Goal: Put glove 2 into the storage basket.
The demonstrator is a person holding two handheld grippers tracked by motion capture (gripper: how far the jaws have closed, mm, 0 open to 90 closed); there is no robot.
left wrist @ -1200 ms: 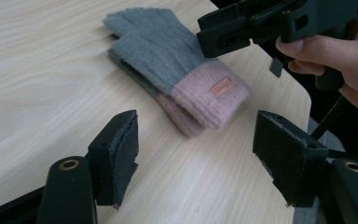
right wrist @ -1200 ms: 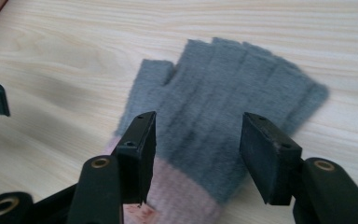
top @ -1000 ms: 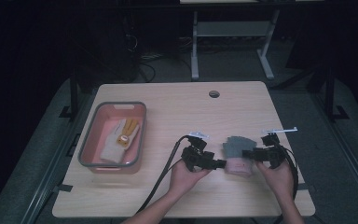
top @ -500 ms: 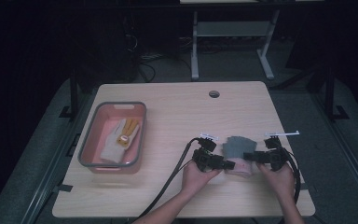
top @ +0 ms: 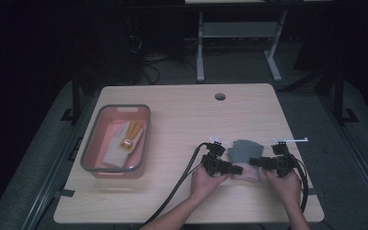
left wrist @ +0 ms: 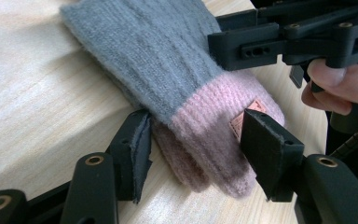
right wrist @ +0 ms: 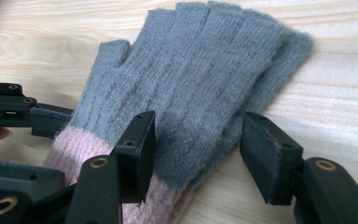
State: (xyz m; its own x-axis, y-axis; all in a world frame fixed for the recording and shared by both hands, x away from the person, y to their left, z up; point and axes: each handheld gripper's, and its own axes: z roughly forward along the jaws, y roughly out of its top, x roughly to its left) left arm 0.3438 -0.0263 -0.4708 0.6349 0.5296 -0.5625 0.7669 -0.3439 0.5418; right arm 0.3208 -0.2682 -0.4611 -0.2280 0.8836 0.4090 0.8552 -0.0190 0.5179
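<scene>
**A:** So where's the glove (top: 243,154) sitting right now?

**B:** It's lying flat on the table (top: 182,115), near the front edge, right of centre. Grey fingerless knit with a pink cuff (left wrist: 214,126) (there's a little tan tag on the cuff too), finger ends pointing toward the far side.

**A:** And the grippers?

**B:** The left gripper (left wrist: 193,140) is coming in from the left and straddling the cuff. Its jaws have just been closing, and they're sitting about half open around the cuff: one pad is touching the cuff's edge, but I can't tell if the other is pressing yet. The right gripper (right wrist: 196,140) is coming in from the right and straddling the grey part just above the cuff, jaws also about halfway, with a gap showing on one side, so it isn't pinching anything.

**A:** Anything else around?

**B:** A pink bin (top: 117,170) with a grey rim is sitting well apart on the left, holding a pale glove (top: 120,143) with yellow bits.
</scene>
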